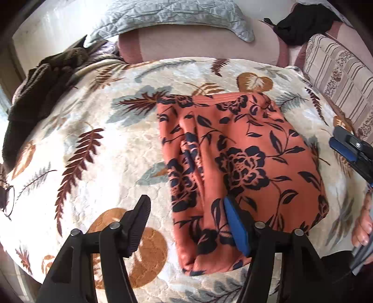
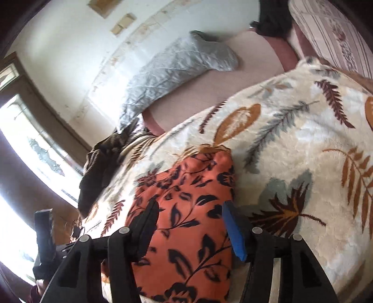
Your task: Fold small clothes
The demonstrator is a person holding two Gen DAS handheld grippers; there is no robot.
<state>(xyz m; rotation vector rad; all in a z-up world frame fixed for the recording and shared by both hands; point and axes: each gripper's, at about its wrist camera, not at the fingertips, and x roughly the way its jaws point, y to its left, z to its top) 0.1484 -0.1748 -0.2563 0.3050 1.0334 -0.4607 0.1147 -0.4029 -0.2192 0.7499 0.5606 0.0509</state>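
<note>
An orange garment with a dark floral print (image 1: 235,167) lies folded into a rough rectangle on the leaf-patterned blanket (image 1: 105,144). My left gripper (image 1: 186,207) is open above the garment's near left edge, one finger over the blanket, the blue-padded finger over the cloth, holding nothing. The right gripper shows at the right edge of the left wrist view (image 1: 345,149). In the right wrist view the right gripper (image 2: 190,209) is open above the garment (image 2: 186,209), its fingers straddling the cloth's right part, empty.
A dark brown garment (image 1: 46,79) lies heaped at the blanket's far left. A grey quilted pillow (image 1: 167,16) and black clothing (image 1: 303,23) lie at the head of the bed. A striped cushion (image 1: 338,77) is at the right. Glasses (image 1: 9,200) lie at the left edge.
</note>
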